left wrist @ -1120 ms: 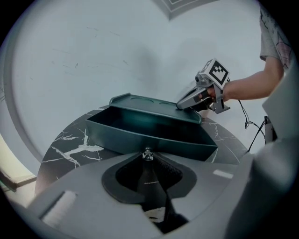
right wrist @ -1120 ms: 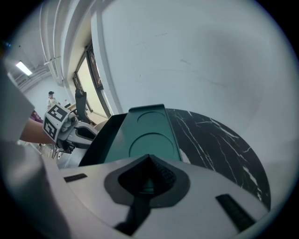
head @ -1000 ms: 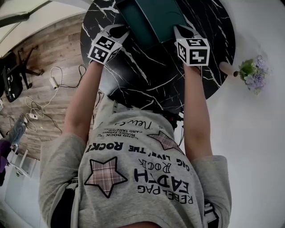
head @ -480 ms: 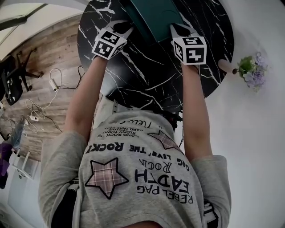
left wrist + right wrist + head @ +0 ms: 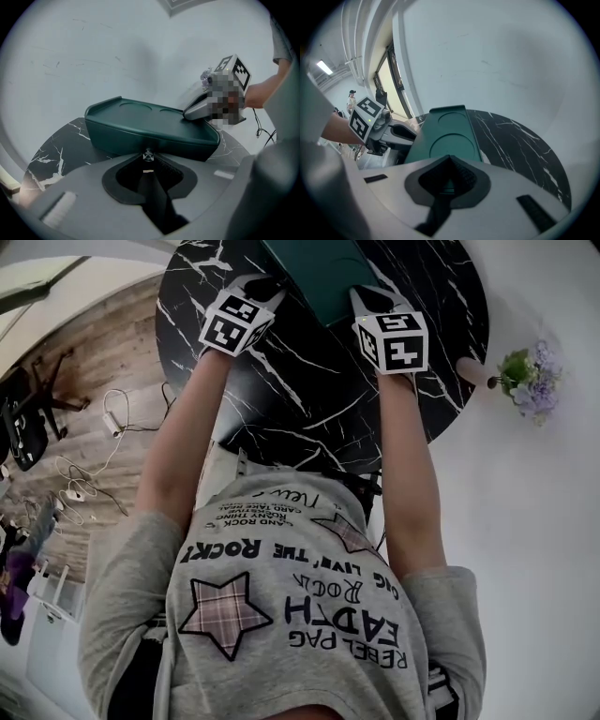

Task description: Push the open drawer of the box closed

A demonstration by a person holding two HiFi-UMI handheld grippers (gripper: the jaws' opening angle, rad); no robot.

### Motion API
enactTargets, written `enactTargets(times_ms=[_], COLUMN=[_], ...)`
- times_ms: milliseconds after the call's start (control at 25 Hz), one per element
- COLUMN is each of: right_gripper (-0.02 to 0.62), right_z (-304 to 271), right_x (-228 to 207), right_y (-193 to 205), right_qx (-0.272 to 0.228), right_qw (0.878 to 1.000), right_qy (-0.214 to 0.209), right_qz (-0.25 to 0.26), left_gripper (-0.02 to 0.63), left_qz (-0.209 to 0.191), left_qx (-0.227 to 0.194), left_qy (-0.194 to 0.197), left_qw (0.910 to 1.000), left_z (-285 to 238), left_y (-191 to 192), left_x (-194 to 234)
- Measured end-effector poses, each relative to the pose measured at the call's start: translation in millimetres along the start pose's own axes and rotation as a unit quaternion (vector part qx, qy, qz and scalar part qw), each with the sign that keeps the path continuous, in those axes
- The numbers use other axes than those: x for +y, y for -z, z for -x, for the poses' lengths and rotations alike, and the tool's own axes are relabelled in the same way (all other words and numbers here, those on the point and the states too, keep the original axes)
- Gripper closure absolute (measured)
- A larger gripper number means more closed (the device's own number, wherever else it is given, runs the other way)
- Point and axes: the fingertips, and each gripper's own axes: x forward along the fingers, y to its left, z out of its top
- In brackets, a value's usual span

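**A:** How far along is the drawer?

**B:** Home or nearly so, I judge. The box (image 5: 323, 273) sits on the far part of the worktop (image 5: 309, 399), between the two tongs. Its side wall (image 5: 140, 136) looks flush under the lid, and nothing juts out that I can see.

**A:** And the tongs?

**B:** The left tongs (image 5: 148, 163) are drawn narrow with nothing between them. Their tips are up against that wall, right at a small knob (image 5: 148, 154), so I take that face for the drawer front. The right tongs (image 5: 361, 296) are also narrow and empty, and rest on the near end of the lid, likely steadying the box.

**A:** So what is left?

**B:** Perhaps a last press to seat it. I cannot tell whether a thin gap remains. After that, only backing off.

**A:** The surface?

**B:** It is a round black top with white marble veins, bare apart from the box.

**A:** The room?

**B:** A plain white wall (image 5: 117, 47) stands behind the box. Left of the worktop is a wooden floor (image 5: 103, 352) with cables (image 5: 84, 474) strewn across it. To the right, on a white floor, are some flowers (image 5: 525, 385). The right gripper view also shows a window (image 5: 389, 89).
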Motion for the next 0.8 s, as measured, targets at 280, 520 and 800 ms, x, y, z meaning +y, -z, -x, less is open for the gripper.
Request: enactTargets(times_ms=[280, 520, 800], right_gripper=[0.583, 0.583, 0.583], right_z=[0.1, -0.4, -0.5], right_x=[-0.3, -0.5, -1.3], right_y=[-0.5, 0.2, 0.3], right_qx=[0.0, 0.0, 0.0], right_qw=[1.0, 1.0, 1.0], right_qy=[0.0, -0.001, -0.003], right_qz=[0.002, 0.001, 0.003], left_gripper=[0.528, 0.528, 0.533], left_qz=[-0.016, -0.005, -0.03], left_qx=[-0.001, 0.001, 0.006], left_qy=[-0.002, -0.002, -0.023], left_qw=[0.9999, 1.0, 0.9993], left_z=[-2.0, -1.2, 12.8], left_y=[-0.8, 0.5, 2.2], left_x=[0.6, -0.2, 2.2])
